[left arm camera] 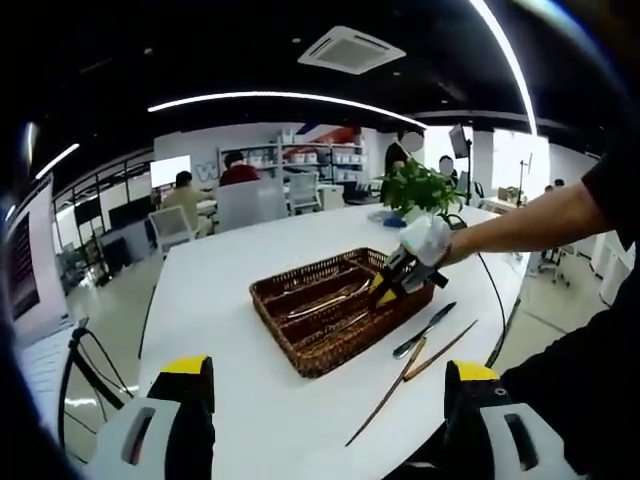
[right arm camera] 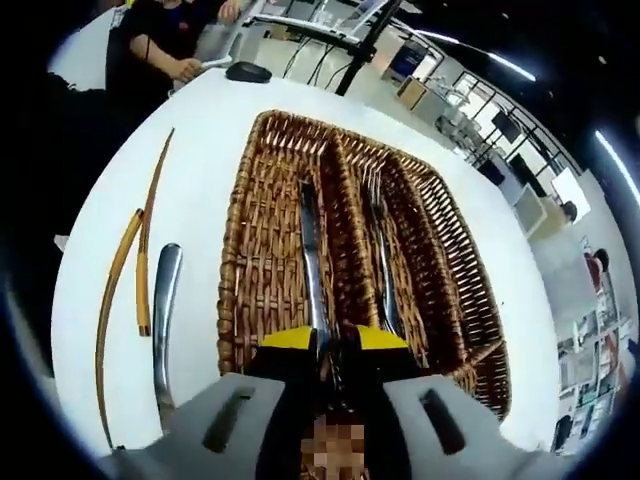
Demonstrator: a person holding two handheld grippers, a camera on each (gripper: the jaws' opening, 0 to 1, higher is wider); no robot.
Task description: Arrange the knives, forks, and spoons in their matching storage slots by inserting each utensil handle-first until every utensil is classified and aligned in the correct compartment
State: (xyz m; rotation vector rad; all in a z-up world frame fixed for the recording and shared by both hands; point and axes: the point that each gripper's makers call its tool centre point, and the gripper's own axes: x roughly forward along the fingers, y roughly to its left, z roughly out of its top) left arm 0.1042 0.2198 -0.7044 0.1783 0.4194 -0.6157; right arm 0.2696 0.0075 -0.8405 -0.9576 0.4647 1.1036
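A brown wicker basket (left arm camera: 320, 345) (right arm camera: 260, 280) with three long compartments sits mid-table. In the right gripper view a knife (right arm camera: 309, 250) lies along the left compartment and a fork (right arm camera: 380, 240) along the middle one. My right gripper (right arm camera: 335, 345) (left arm camera: 400, 278) hangs over the basket's near end, its yellow-tipped jaws shut on the knife's near end. Beside the basket on the table lie a silver utensil (right arm camera: 163, 300) (left arm camera: 424, 330) and two wooden chopsticks (right arm camera: 145, 240) (left arm camera: 400, 385). My left gripper (left arm camera: 325, 405) is open, held back above the white table (left arm camera: 230, 300).
A potted plant (left arm camera: 420, 188) stands behind the basket. A gloved hand (left arm camera: 428, 238) and a dark sleeve reach in from the right. A black mouse (right arm camera: 247, 72) lies past the basket near a seated person (right arm camera: 160, 40). Chairs and people fill the far office.
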